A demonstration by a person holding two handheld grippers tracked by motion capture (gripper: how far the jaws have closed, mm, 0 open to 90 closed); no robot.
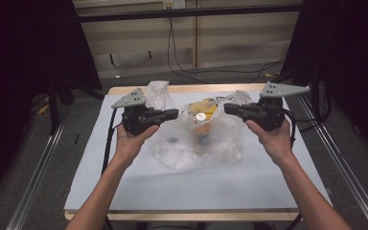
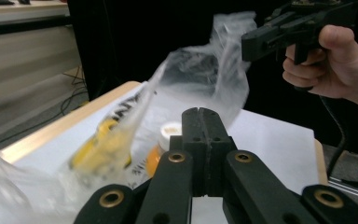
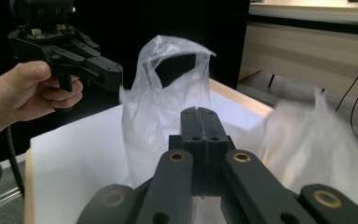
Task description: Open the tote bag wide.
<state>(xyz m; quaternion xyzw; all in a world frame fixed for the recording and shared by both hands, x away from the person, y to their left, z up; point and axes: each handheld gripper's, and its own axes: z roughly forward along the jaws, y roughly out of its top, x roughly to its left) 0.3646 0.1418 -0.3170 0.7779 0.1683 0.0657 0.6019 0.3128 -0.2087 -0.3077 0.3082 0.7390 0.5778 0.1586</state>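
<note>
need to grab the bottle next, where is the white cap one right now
In the high view the bottle is inside the clear plastic bag at mid-table, between the two tools, beside a yellow packet.

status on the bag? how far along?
Done: yellow items sit inside the clear bag. In hand: left hand-held gripper and right hand-held gripper, jaws shut, at the bag's two handles; whether they pinch them is unclear. Left: bag's bottom rests on the table.
</note>
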